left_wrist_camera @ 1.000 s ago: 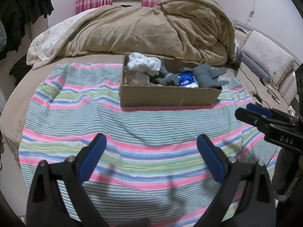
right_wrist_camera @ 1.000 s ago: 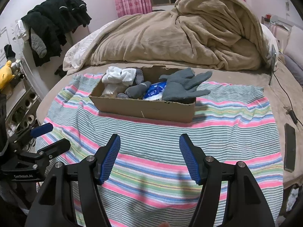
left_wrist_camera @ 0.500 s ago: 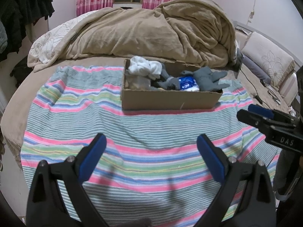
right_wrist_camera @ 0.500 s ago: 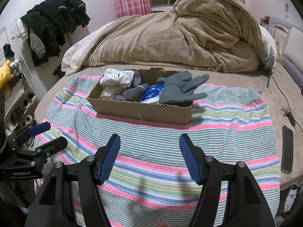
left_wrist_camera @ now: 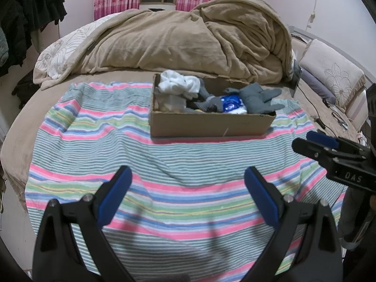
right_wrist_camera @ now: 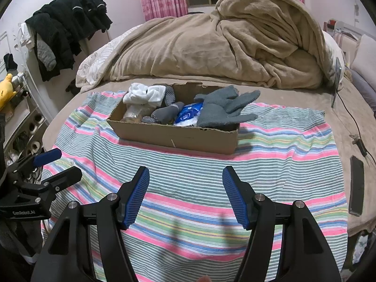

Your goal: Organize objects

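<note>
A cardboard box (left_wrist_camera: 211,124) (right_wrist_camera: 178,136) sits on a striped cloth (left_wrist_camera: 117,155) (right_wrist_camera: 282,164) on the bed. It holds a white cloth (left_wrist_camera: 178,83) (right_wrist_camera: 144,95), grey socks (right_wrist_camera: 164,114), a blue-and-white packet (left_wrist_camera: 231,103) (right_wrist_camera: 188,115) and grey gloves (left_wrist_camera: 256,97) (right_wrist_camera: 225,108). My left gripper (left_wrist_camera: 186,178) is open and empty, well short of the box. My right gripper (right_wrist_camera: 185,176) is open and empty, also short of the box. Each gripper shows in the other's view, the right one (left_wrist_camera: 329,150) and the left one (right_wrist_camera: 49,164).
A heaped tan blanket (left_wrist_camera: 188,44) lies behind the box. Pillows (left_wrist_camera: 333,75) lie at the right. A phone (right_wrist_camera: 356,185) and a cable (right_wrist_camera: 352,122) lie on the bed's right edge. Dark clothes (right_wrist_camera: 65,28) hang at the left, above a shelf (right_wrist_camera: 21,122).
Both grippers have pulled back a little from the box, which now looks slightly farther away. Both stay open and empty.
</note>
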Action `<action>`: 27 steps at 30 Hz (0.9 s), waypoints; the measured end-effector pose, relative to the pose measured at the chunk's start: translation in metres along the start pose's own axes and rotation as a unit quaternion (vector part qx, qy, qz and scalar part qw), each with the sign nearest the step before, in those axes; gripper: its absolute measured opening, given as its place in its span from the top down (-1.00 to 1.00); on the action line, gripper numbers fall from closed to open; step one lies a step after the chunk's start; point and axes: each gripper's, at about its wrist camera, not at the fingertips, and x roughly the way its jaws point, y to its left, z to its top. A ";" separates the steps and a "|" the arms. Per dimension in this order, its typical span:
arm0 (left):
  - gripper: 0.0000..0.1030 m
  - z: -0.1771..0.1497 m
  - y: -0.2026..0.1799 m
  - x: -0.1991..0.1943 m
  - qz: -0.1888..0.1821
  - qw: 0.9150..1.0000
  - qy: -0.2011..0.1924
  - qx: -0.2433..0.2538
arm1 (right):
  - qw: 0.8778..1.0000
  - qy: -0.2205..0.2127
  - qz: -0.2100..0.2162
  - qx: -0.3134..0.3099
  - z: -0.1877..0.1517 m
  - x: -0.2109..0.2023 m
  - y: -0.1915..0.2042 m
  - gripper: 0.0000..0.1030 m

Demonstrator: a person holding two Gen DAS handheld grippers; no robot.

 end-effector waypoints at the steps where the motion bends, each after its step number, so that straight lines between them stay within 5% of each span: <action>1: -0.89 0.000 0.000 0.000 0.000 1.000 0.000 0.000 | 1.000 0.000 0.000 0.000 0.000 0.000 0.000 -0.32; 27: -0.89 -0.001 -0.001 0.002 -0.008 1.000 -0.002 -0.001 | 1.000 0.004 0.000 0.001 0.002 0.001 -0.004 -0.32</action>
